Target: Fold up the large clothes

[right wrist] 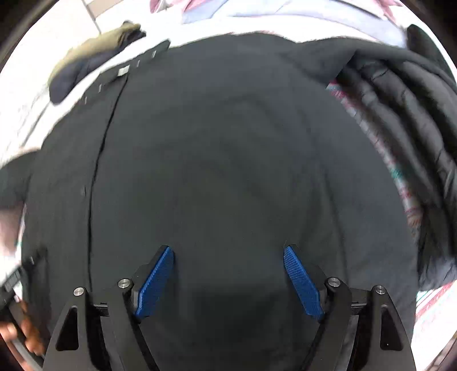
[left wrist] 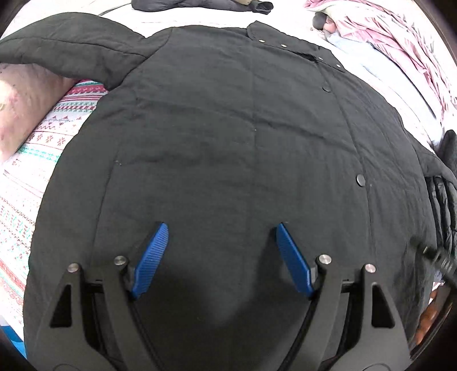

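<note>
A large black padded coat (left wrist: 228,137) lies spread flat on the bed, front up, with a snap-button placket (left wrist: 360,179) running down its right side. One sleeve (left wrist: 65,48) lies out to the upper left. My left gripper (left wrist: 221,231) is open and empty just above the coat's lower body. My right gripper (right wrist: 228,254) is open and empty over the same coat (right wrist: 217,159), with the placket (right wrist: 97,159) to its left. The right wrist view is motion-blurred.
A patterned bedsheet (left wrist: 37,159) and a pink pillow (left wrist: 25,102) lie left of the coat. Pink-striped fabric (left wrist: 394,40) and dark clothes (left wrist: 200,4) lie at the far side. A black puffer garment (right wrist: 405,108) lies at the right. An olive and navy garment (right wrist: 94,57) lies far left.
</note>
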A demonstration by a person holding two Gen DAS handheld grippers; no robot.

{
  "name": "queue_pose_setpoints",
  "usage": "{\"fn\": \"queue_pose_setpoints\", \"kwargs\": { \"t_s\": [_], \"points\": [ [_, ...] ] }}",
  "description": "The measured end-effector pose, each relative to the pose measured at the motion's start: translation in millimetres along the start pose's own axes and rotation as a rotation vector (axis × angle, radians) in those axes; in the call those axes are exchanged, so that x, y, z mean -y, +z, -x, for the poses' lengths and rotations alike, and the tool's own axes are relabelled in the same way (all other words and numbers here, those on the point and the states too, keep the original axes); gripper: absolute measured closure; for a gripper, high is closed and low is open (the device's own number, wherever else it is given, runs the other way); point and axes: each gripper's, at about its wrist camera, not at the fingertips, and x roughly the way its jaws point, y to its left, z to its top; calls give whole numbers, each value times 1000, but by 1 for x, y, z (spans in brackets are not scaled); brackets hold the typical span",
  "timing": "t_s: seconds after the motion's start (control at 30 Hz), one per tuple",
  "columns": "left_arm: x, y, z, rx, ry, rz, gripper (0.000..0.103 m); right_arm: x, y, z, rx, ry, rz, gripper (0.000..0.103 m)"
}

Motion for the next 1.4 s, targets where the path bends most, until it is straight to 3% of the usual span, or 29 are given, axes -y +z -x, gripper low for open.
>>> {"fn": "queue_pose_setpoints", "kwargs": {
  "t_s": [0.2,0.3,0.37,0.57,0.7,0.83,0.97,1.03,1.1,1.17,1.27,1.4],
  "points": [
    [0,0,4,27,-4,0,25,43,5,61,285,39,-120,22],
    [-2,3,-4,4,-6,-3,25,78,2,78,384,36,-220,22],
    [-2,3,-3,11,-3,-13,25,98,5,90,426,98,-253,21],
    [-3,10,-6,9,-14,-3,25,179,60,95,437,96,-481,22],
    [-6,9,-5,10,-17,-3,25,235,102,79,398,-26,-553,22],
    [-4,9,-7,13,1,-21,25,272,117,45,324,-26,-649,22],
    [1,8,-9,16,25,-47,25,277,129,26,341,-94,-679,23],
    [1,8,-9,18,31,-51,25,276,135,23,348,-109,-675,35],
    [2,7,-9,19,31,-50,25,273,144,22,361,-79,-677,86],
    [2,7,-8,20,24,-49,25,268,156,25,363,-65,-661,93],
    [5,6,-9,26,20,-56,25,247,183,44,403,-189,-536,95],
    [6,6,-7,29,8,-60,25,225,199,70,470,-277,-426,96]
  ]
}}
